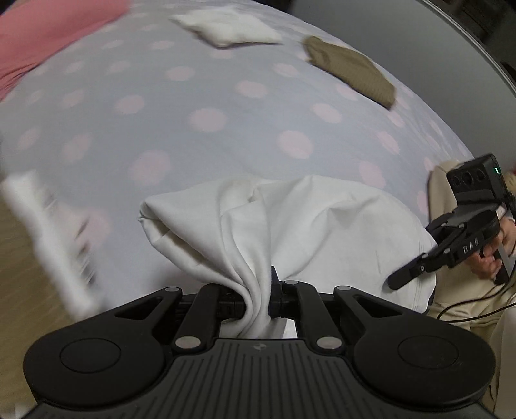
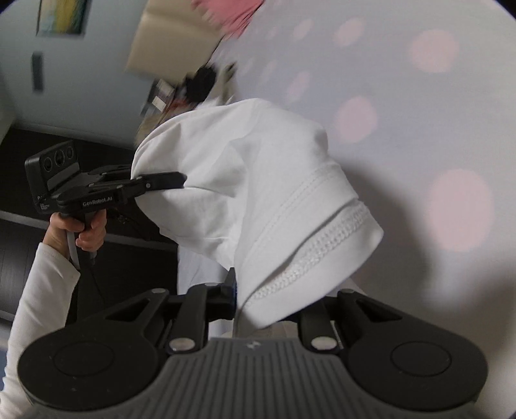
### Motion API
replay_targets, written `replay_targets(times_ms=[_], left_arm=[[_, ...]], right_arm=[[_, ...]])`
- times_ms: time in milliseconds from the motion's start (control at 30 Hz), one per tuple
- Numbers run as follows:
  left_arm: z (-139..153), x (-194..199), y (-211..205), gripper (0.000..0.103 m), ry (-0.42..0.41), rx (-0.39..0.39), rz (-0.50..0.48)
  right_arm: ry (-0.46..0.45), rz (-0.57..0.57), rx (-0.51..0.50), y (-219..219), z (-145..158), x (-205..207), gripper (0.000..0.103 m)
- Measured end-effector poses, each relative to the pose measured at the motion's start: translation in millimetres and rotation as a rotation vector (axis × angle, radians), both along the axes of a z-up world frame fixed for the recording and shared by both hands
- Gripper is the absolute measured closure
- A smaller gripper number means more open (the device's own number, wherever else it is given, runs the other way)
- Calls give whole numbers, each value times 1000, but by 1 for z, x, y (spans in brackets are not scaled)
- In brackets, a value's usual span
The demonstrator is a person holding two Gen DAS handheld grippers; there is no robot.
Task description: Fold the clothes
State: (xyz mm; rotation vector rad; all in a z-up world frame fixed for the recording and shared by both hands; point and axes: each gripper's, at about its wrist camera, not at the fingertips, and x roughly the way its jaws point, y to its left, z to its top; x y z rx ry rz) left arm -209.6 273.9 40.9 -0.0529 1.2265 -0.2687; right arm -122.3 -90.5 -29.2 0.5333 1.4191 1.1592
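Note:
A white garment [image 1: 290, 222] hangs bunched between my two grippers above a grey bedsheet with pink dots [image 1: 161, 106]. My left gripper [image 1: 258, 298] is shut on a gathered fold of it. My right gripper [image 2: 258, 296] is shut on its hemmed, stitched edge [image 2: 322, 254]. In the left wrist view the right gripper [image 1: 406, 277] comes in from the right against the cloth. In the right wrist view the left gripper [image 2: 174, 180] pinches the garment's far side [image 2: 225, 167].
On the sheet lie a folded white garment [image 1: 225, 27], a folded olive-brown garment [image 1: 348, 71] and a pink garment [image 1: 42, 35] at the far left. A white bed edge [image 1: 48, 245] and wood floor are at the left. A dark floor [image 2: 122, 274] lies below.

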Motion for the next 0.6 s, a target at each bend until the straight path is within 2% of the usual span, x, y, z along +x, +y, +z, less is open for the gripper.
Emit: replay_targets(times_ms=[100, 267, 333, 433, 600], left_arm=[[15, -47, 31, 96, -10, 19, 97], [11, -121, 83, 96, 0, 18, 250], [9, -150, 104, 96, 4, 16, 311], [-7, -181, 130, 96, 6, -2, 384], [-52, -221, 178, 96, 9, -50, 494]], right_arm=[[27, 134, 3, 46, 5, -5, 84], [-18, 313, -15, 130, 20, -15, 84], [-3, 363, -39, 164, 20, -23, 84], [17, 438, -76, 214, 19, -35, 84], [-24, 511, -147, 283, -7, -52, 84]])
